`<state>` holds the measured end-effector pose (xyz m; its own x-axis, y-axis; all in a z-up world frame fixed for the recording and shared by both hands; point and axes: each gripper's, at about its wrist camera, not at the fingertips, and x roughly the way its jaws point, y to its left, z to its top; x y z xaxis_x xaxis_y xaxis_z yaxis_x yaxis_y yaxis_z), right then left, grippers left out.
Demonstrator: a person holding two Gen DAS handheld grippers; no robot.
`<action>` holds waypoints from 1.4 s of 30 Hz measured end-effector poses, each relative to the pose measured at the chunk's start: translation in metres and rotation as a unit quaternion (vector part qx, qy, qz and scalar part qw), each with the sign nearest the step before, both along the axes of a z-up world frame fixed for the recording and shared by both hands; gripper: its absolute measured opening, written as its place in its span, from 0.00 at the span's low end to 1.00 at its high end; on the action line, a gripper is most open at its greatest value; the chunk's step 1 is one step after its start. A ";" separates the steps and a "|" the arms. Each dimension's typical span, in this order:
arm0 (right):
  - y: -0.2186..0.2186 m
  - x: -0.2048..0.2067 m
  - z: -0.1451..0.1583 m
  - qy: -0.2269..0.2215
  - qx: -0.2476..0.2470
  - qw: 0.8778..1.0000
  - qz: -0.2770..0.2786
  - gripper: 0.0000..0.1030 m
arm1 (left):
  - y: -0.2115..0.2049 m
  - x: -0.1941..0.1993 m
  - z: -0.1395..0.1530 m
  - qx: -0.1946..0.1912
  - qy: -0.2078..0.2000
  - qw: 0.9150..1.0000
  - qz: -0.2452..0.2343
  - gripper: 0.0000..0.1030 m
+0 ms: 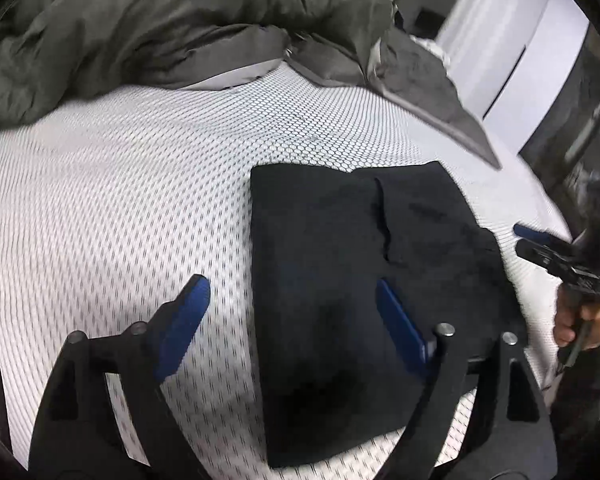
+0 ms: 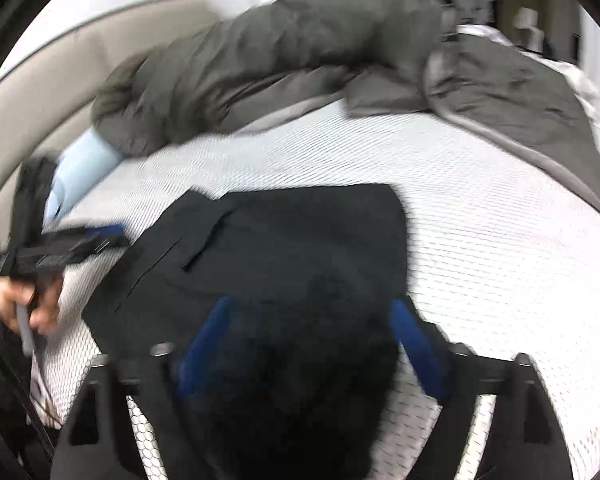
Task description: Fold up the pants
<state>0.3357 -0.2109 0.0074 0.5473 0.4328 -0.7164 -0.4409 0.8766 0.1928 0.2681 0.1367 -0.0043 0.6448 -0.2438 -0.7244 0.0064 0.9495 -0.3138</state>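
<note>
The black pants (image 1: pixel 340 280) lie folded into a flat rectangle on the white mesh mattress (image 1: pixel 120 200). My left gripper (image 1: pixel 290 294) hovers open over their left edge, one blue finger above the mattress and the other above the cloth, with nothing gripped. In the right wrist view the same pants (image 2: pixel 300 240) show a pocket slit, and my right gripper (image 2: pixel 310 312) stands open above their near end, holding nothing. Each gripper also appears in the other's view, held by a hand (image 1: pixel 580 324) (image 2: pixel 28 304) beside the pants.
A crumpled grey-green duvet (image 1: pixel 160 32) (image 2: pixel 280 52) is heaped across the far side of the mattress and runs down its right side (image 2: pixel 540 100). A light blue pillow (image 2: pixel 84 160) lies by the beige headboard (image 2: pixel 40 92). White mattress shows around the pants.
</note>
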 end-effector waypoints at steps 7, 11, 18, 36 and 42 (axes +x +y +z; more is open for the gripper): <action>-0.040 -0.009 -0.036 0.103 0.079 0.991 -0.015 0.84 | 0.007 -0.029 -0.029 -0.053 0.051 0.997 0.025 0.75; -0.033 -0.014 -0.052 0.120 0.097 0.988 0.002 0.71 | -0.001 -0.032 -0.042 -0.068 0.055 0.996 0.011 0.49; -0.015 0.005 -0.048 0.096 0.096 0.991 -0.012 0.31 | 0.000 -0.012 -0.037 -0.063 0.040 0.997 0.035 0.36; -0.026 -0.104 0.018 -0.097 0.039 0.994 0.019 1.00 | -0.077 -0.120 0.025 0.112 -0.102 0.986 0.062 0.95; -0.033 -0.139 0.015 -0.131 0.052 0.990 0.027 1.00 | -0.086 -0.155 0.032 0.112 -0.152 0.978 0.088 0.99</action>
<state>0.1965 -0.2444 0.0222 0.6823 0.5303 -0.5032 -0.5333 0.8319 0.1536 0.1128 0.0512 0.0279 0.8567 0.0328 -0.5147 -0.1026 0.9889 -0.1078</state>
